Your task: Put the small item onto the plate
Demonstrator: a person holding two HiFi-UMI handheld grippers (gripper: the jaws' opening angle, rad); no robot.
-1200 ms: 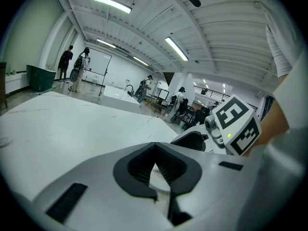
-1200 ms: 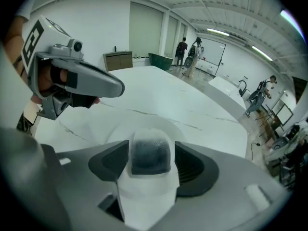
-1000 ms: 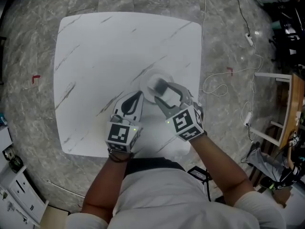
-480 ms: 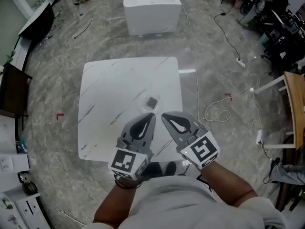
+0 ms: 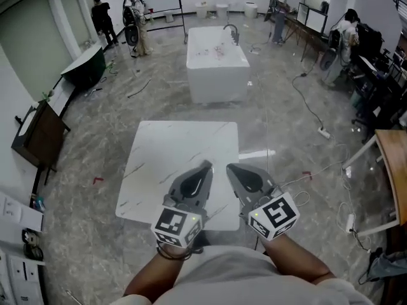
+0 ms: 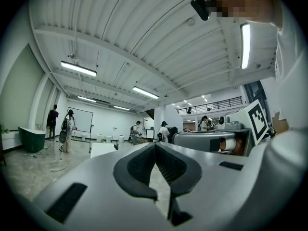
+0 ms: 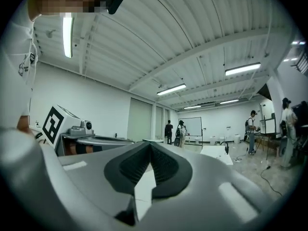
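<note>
In the head view my left gripper point(image 5: 206, 164) and right gripper point(image 5: 229, 167) are held up side by side, close to my body, over the near edge of the white marbled table point(image 5: 165, 151). Each one's jaws are pressed together with nothing between them. The left gripper view shows its dark pads point(image 6: 139, 167) meeting at the tip, and the right gripper view shows its pads point(image 7: 166, 170) meeting the same way. Both of those views look out across the hall. No plate or small item shows in any view; the grippers cover the table's near middle.
A white block-shaped table point(image 5: 217, 65) stands beyond mine. At the left are a dark desk point(image 5: 41, 135) and a green tub point(image 5: 86, 65). Several people point(image 5: 137, 18) stand at the far end. Cables point(image 5: 311, 110) trail over the marble floor on the right, near a wooden frame point(image 5: 391, 164).
The right gripper, open around the dark item on the plate a second ago, has shut empty. Both grippers drew back towards me. The head view swung up from the table to the hall.
</note>
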